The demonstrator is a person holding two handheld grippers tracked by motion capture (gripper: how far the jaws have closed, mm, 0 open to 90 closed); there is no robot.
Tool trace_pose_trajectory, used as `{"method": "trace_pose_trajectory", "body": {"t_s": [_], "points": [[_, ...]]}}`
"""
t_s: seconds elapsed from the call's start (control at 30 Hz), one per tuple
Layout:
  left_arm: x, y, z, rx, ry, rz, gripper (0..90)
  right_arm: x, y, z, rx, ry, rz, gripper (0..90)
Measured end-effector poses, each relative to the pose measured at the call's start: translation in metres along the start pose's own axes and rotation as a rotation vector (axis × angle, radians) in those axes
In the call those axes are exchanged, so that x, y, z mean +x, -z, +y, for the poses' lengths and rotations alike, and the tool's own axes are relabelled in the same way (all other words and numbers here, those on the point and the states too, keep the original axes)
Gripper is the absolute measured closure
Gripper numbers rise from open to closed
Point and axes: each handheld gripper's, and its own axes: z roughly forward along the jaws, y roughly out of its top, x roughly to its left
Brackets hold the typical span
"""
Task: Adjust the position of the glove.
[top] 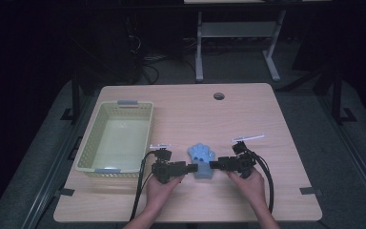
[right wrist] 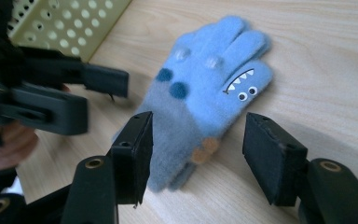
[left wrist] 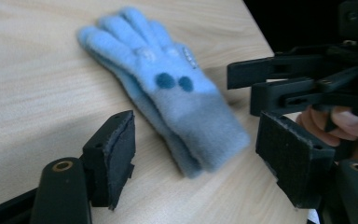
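far left of the worktop: a pale yellow perforated basket, grey tabs on its short ends, nothing visible inside. just right of its near corner, the left gripper — held in the person's left hand, black cable looping off toward the near edge, jaws pointing right at the cuff end of a blue glove. in the left gripper view the jaws stand wide apart, the glove's grey cuff lying between and a little ahead of them, pads not touching it. the glove lies flat on the wood near the front middle, fingers pointing away from the person; it looks like two gloves stacked, a second edge showing beneath. dark blue dots on the back, a small toothed mouth and eyes on one side, orange spots near the cuff in the right gripper view. right of the glove, the right gripper in the right hand, jaws pointing left — open, straddling the cuff with a gap each side, holding nothing. the two grippers face each other across the cuff, tips close together. a round cable hole sits at the far edge.
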Motion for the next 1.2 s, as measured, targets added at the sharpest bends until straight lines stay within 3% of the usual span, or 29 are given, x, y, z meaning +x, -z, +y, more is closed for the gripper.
{"method": "trace_pose_trajectory", "body": {"t_s": [0.13, 0.3, 0.4, 0.6, 1.2], "points": [[0.003, -0.007, 0.000, 0.040, 0.024, 0.018, 32.7, -0.003, -0.004, -0.004, -0.009, -0.040, 0.023, 42.0], [0.009, -0.011, 0.000, 0.058, 0.079, -0.020, 38.9, -0.006, -0.009, -0.007, -0.003, -0.083, 0.030, 42.6], [0.012, -0.013, 0.001, 0.056, 0.106, -0.034, 41.2, -0.006, -0.013, -0.009, -0.004, -0.083, 0.027, 44.0], [0.012, -0.016, 0.000, 0.055, 0.112, -0.045, 46.4, -0.005, -0.016, -0.011, 0.008, -0.100, 0.030, 48.6], [0.013, -0.026, -0.004, 0.049, 0.137, -0.087, 59.2, -0.001, -0.024, -0.019, -0.027, -0.124, 0.051, 61.3]]}}
